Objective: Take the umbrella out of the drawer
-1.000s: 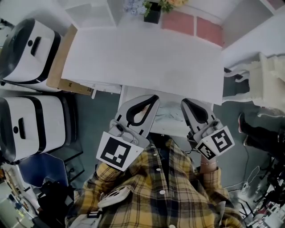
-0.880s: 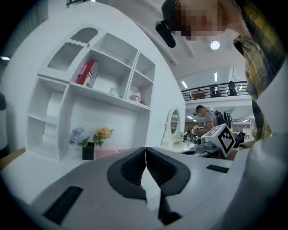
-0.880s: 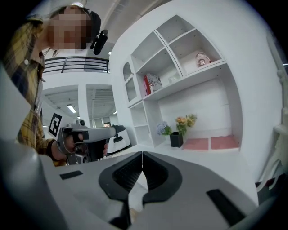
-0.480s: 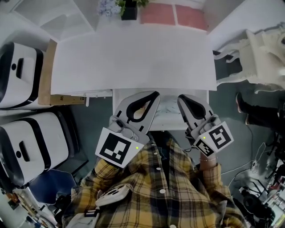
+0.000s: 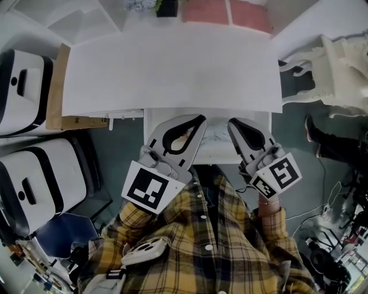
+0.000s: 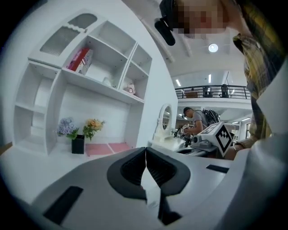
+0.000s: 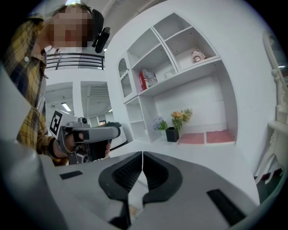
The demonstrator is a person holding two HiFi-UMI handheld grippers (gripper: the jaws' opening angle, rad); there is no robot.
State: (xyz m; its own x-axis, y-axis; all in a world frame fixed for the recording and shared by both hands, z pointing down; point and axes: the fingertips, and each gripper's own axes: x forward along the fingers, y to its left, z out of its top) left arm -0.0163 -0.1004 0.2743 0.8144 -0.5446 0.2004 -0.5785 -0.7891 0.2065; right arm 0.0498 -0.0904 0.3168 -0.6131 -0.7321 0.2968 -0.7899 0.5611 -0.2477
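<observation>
A shallow white drawer [image 5: 148, 135] stands pulled out under the front edge of the white desk [image 5: 172, 69]. Something pale and patterned [image 5: 215, 135] lies inside it, between the two grippers; I cannot tell whether it is the umbrella. My left gripper [image 5: 198, 119] hangs over the drawer's left half, jaws shut with nothing between them [image 6: 145, 150]. My right gripper [image 5: 232, 123] hangs over the right half, also shut and empty [image 7: 142, 155]. Each gripper shows in the other's view, held by a hand in a plaid sleeve.
Two white cases [image 5: 34, 178] [image 5: 20, 86] and a brown board [image 5: 54, 86] stand left of the desk. An ornate white piece of furniture [image 5: 339, 74] is at the right. A shelf unit [image 6: 90, 67], a flower vase [image 6: 78, 143] and pink mats [image 5: 230, 11] are behind the desk.
The head view has swung, so the desk sits higher and more centred. The left gripper has dipped slightly over the drawer. Both grippers stay shut.
</observation>
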